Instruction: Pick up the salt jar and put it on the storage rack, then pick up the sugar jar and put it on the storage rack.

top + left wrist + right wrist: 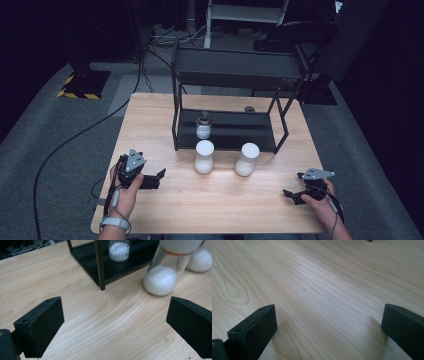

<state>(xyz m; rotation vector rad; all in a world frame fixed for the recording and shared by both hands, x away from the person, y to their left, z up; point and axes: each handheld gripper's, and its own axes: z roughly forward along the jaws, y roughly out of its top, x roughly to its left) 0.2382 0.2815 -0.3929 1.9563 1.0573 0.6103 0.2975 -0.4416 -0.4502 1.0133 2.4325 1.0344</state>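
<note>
Near edge of the wooden table (165, 210): left gripper (159, 178) rests low at about 8 o'clock of the tabletop, jaws spread wide with nothing between them; in the left gripper view the gap between the two black jaws frames bare wood. Right gripper (288, 195) sits at about 4 o'clock, also spread wide and empty, its own view looking along plain wood grain. Mid-table: two white-capped jars stand well apart from both grippers, the left jar (204, 157) near 12 o'clock of the left gripper's line of sight, and the right jar (246, 159) beside it toward 3 o'clock. Both are upright, each holding white granules; in the left gripper view the left jar (165, 272) stands up and to the right of the jaw gap, not yet between the jaws. Farther back: a black two-tier shelf (235, 70), its lower tier bearing a third, smaller jar (203, 126) with a dark cap, just behind the left jar. Judgement: approach stage, nothing grasped yet; likely shelving the jars. Next move calls for the left gripper to advance toward 1 o'clock, centre the left jar's body between the jaws, and close without tipping it against the shelf post.
</note>
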